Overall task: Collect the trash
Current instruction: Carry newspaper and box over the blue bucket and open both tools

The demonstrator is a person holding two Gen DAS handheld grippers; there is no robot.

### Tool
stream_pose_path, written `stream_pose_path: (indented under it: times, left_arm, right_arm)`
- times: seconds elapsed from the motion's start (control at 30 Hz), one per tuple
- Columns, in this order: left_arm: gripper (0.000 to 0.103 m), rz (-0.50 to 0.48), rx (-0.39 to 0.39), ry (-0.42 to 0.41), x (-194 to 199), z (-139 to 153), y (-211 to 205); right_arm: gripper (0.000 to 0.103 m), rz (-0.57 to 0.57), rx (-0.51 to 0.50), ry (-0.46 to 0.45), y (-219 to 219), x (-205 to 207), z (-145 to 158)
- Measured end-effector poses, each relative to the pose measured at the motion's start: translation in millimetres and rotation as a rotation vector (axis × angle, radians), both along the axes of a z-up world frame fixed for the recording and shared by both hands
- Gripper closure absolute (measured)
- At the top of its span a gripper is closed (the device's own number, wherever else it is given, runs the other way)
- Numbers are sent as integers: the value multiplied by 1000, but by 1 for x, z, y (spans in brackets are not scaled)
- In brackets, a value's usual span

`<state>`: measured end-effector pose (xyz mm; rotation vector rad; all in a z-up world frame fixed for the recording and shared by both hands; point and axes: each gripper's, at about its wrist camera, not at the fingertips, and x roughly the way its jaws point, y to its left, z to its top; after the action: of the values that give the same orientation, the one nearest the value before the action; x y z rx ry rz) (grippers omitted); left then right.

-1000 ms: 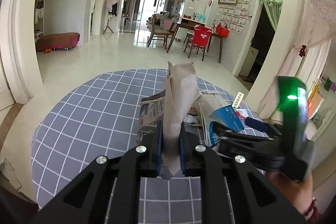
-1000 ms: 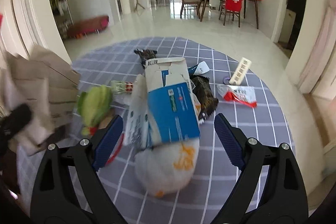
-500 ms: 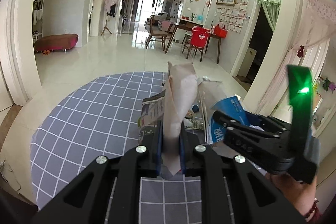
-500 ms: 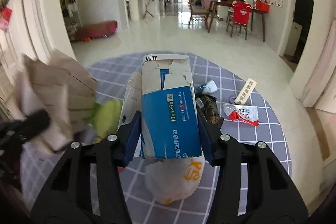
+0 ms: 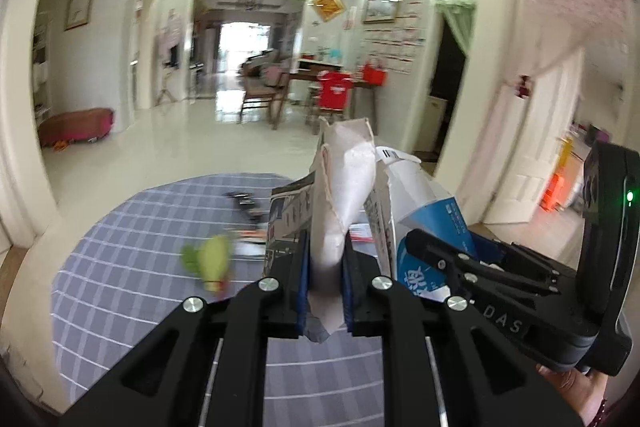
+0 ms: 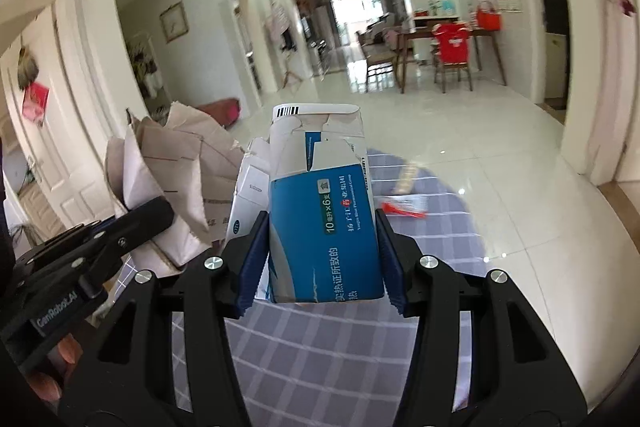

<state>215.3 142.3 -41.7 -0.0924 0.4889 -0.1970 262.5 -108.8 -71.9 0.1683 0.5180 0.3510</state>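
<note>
Carton [image 6: 322,215] lengthwise, apparently away from tongs [image 6: 320,259].

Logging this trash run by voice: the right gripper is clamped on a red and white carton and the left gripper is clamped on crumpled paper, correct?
Not quite: the carton in the right gripper is blue and white, as the right wrist view shows. The left gripper is indeed clamped on crumpled paper.

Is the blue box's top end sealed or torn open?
Torn open: the blue box, clamped in the right gripper, has ragged, ripped white flaps at its top end.
</note>
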Motion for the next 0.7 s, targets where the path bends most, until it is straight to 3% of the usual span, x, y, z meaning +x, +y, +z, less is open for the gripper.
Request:
stream_pose_path:
  times: [0.17,0.3,0.5,0.7]
  left_arm:
    - [90,-145,11,9,-8,-4,-80]
    - [90,-281,12,55,-10,-24,-152]
    - [90,-433,79,140,-5,-77,-246]
    - [90,-528,123,297,13,-141,-312]
  right_arm:
    - [53,-118,37,2,-82,-37,-10]
    - [53,-253,59,30,-156,-66,-34]
    - [53,-441,77,103,-239,-103,-93]
    - [53,-569,108,189,-287,-117,-147]
